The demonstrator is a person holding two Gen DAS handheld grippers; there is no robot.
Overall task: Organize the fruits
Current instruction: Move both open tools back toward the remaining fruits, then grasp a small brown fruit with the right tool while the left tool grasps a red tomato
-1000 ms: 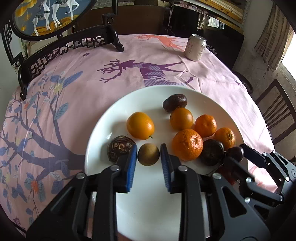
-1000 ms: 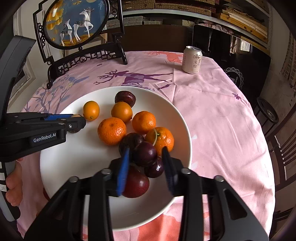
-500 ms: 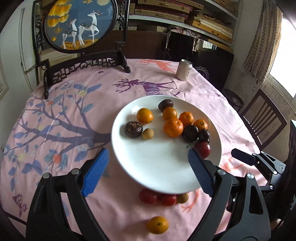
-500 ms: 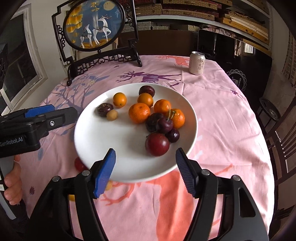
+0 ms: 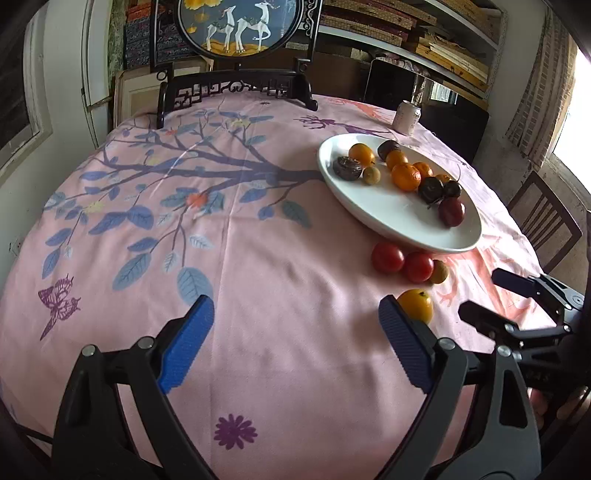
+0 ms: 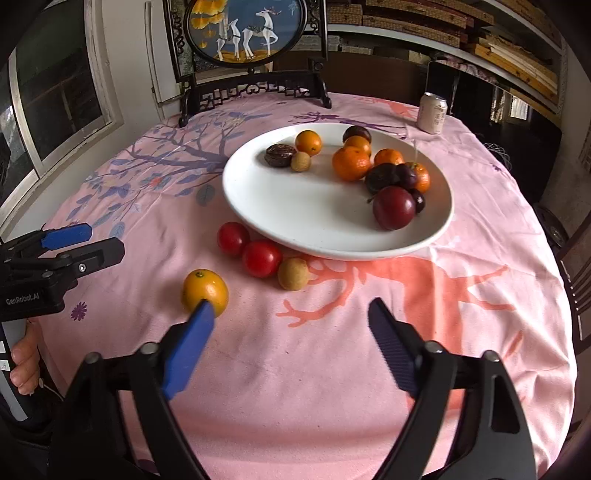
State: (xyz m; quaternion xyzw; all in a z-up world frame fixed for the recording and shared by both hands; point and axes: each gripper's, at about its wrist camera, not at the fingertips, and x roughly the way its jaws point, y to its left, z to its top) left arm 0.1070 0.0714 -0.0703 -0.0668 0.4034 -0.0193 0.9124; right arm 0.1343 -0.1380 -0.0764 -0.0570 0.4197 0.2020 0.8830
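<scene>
The fruit you're sorting sits in 2 groups: most of it is already on the white plate (image 6: pixel 258 192), with a small orange (image 6: pixel 308 142), a dark wrinkled fruit (image 6: pixel 279 155) and a tan longan (image 6: pixel 300 161) towards its far left, and tangerines (image 6: pixel 351 163), dark plums and a big red plum (image 6: pixel 393 207) bunched on its right side, which leaves the near half of the plate bare for whatever you bring next. 4 pieces lie loose on the pink tablecloth (image 6: pixel 332 369): 2 red tomatoes (image 6: pixel 261 257) touching each other just beside the plate's near rim, a second longan (image 6: pixel 293 273) just beside them, and a lone orange (image 6: pixel 204 292) nearer to you, apart from the rest. Your right gripper (image 6: pixel 291 325) hangs above the cloth with its jaws spread wide and nothing between them; its left pad overlaps the lone orange in view, so that piece looks like the easiest pick. Your left gripper (image 5: pixel 295 317) is likewise wide apart and empty, low over the cloth, with the same orange (image 5: pixel 416 304) just beyond its right finger. Judging from this, the job is well along, with those 4 strays left. Mind that the tomatoes sit tight against the rim, so closing on one may nudge its neighbour or the plate. The drinks can (image 6: pixel 433 112) and the framed deer screen (image 6: pixel 247 29) stand well back and shouldn't bother you
</scene>
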